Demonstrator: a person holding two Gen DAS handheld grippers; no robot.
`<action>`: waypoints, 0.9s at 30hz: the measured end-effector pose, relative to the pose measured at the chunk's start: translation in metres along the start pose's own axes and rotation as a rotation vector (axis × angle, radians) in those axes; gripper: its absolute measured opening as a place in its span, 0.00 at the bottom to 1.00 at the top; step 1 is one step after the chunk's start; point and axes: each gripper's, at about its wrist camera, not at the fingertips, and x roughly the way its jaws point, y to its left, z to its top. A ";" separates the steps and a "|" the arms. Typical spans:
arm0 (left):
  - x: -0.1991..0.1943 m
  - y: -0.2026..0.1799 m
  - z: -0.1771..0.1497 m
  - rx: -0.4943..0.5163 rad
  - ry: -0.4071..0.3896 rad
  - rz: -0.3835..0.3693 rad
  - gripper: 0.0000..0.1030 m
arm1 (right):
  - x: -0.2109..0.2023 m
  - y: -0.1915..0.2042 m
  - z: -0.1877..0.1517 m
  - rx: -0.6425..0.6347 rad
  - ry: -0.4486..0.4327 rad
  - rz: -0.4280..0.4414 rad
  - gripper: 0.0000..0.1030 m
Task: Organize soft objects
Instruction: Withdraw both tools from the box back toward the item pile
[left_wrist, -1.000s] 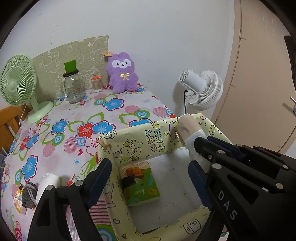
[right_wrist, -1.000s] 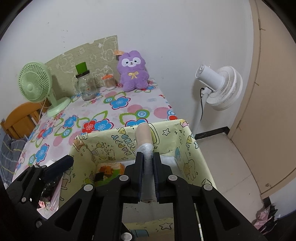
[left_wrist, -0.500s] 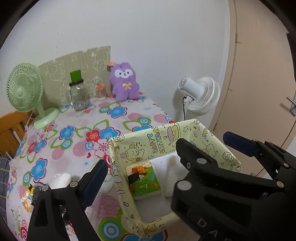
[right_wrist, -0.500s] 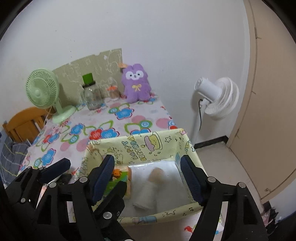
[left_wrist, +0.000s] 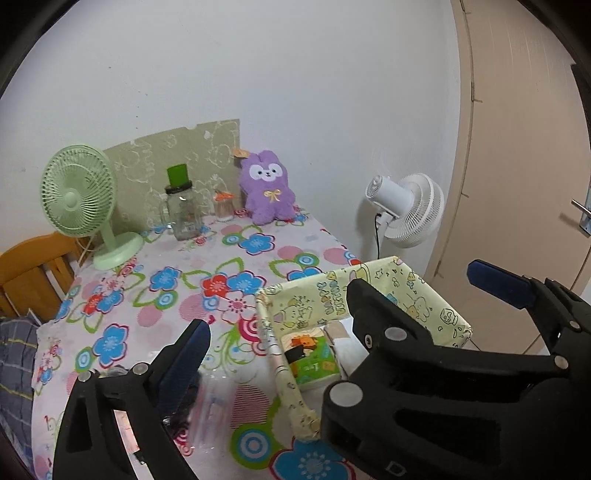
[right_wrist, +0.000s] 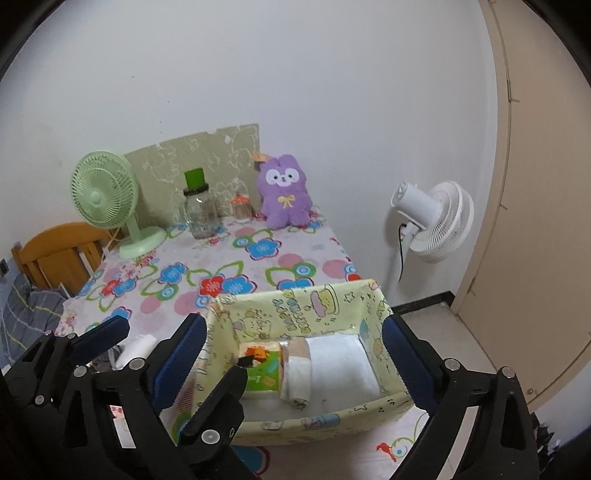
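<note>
- White wall at the back, beige door off to the right, and my table (right_wrist: 122, 302) wears a loud flower-print cloth.
- Back row along the wall: green desk fan (right_wrist: 107, 199), glass jar (right_wrist: 201, 218) with a green lid, a small orange-topped jar (right_wrist: 241, 208) and the purple bunny plush (right_wrist: 284, 197) sitting upright against the wall.
- White floor fan (right_wrist: 432, 221) stands off the table's right edge, beside the door.
- Yellow cartoon-print box (right_wrist: 295, 308) sits at the near right corner of the table.
- Inside it: a green tissue pack (right_wrist: 264, 369) on the left, a rolled beige-and-white sock (right_wrist: 297, 369) lying right beside it, touching I think, and a folded white cloth (right_wrist: 340, 360) filling the right part.
- My right gripper (right_wrist: 291, 358) hovers over the box with its 2 fingers spread wide, 1 on each side of the box, holding nothing.
- My left gripper (left_wrist: 334, 304) is spread wide too and empty. In its own view the right gripper's black body blocks most of the box, so only the tissue pack and a sliver of sock show.
- Left of the box, near the table's front edge, there's a white roll (right_wrist: 138, 347) lying flat and some clear plastic thing (left_wrist: 212, 413) too blurry to name.
- Wooden chair (right_wrist: 55, 254) and a plaid cloth (right_wrist: 22, 314) sit past the table's left side.
</note>
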 end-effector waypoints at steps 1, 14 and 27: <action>-0.003 0.002 0.000 -0.001 -0.003 0.004 0.97 | -0.003 0.003 0.000 -0.003 -0.006 0.001 0.98; -0.039 0.029 -0.005 -0.026 -0.038 0.035 0.99 | -0.031 0.041 0.001 -0.026 -0.035 0.033 1.00; -0.057 0.059 -0.019 -0.050 -0.059 0.069 0.99 | -0.041 0.075 -0.006 -0.046 -0.040 0.112 1.00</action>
